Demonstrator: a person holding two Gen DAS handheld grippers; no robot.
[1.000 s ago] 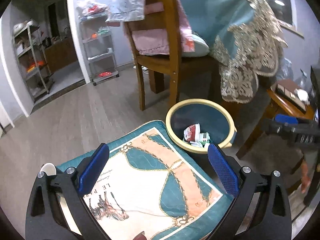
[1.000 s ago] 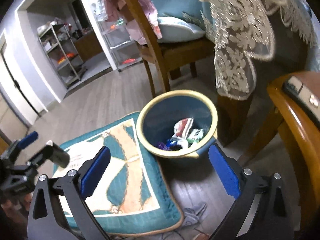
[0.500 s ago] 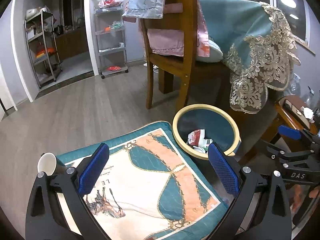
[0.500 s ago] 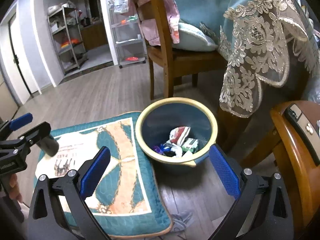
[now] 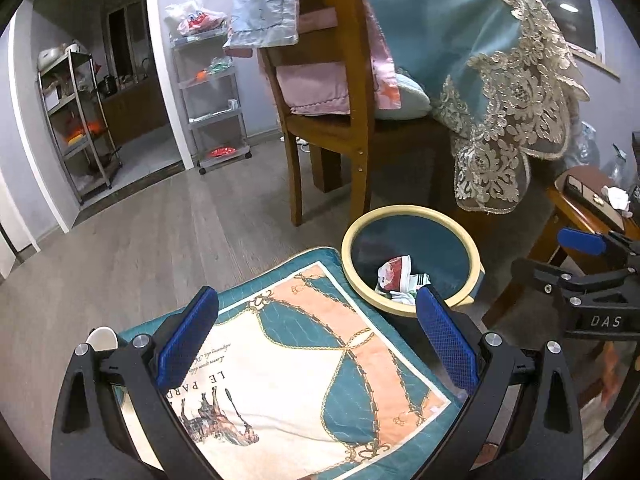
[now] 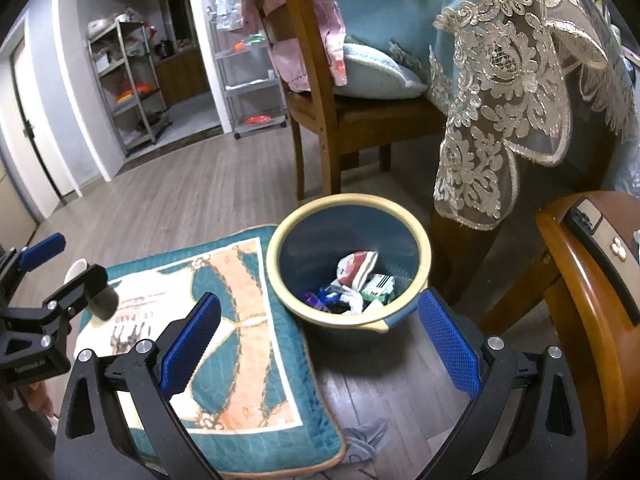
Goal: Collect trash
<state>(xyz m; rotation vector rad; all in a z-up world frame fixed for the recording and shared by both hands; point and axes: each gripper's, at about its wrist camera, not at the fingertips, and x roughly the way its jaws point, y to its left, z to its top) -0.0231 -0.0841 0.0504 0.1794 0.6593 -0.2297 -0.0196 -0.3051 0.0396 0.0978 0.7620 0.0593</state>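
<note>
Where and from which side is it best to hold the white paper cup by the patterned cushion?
Grip the white paper cup across its side wall, behind the open rim, coming from above. It seems to lie on its side at the patterned teal cushion's edge, so the wall is exposed.

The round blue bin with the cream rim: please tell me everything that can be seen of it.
The round blue bin with the cream rim stands upright on the grey wood-look floor, open, with no lid. It looks like plastic; its dark blue wall narrows toward the bottom, and a small lip juts from the rim at the near side. Inside lies a low pile of crumpled wrappers, red-white, green-white and purple. The teal patterned cushion lies right against its left side. A wooden chair stands behind it. Neither tongs touch it.
</note>
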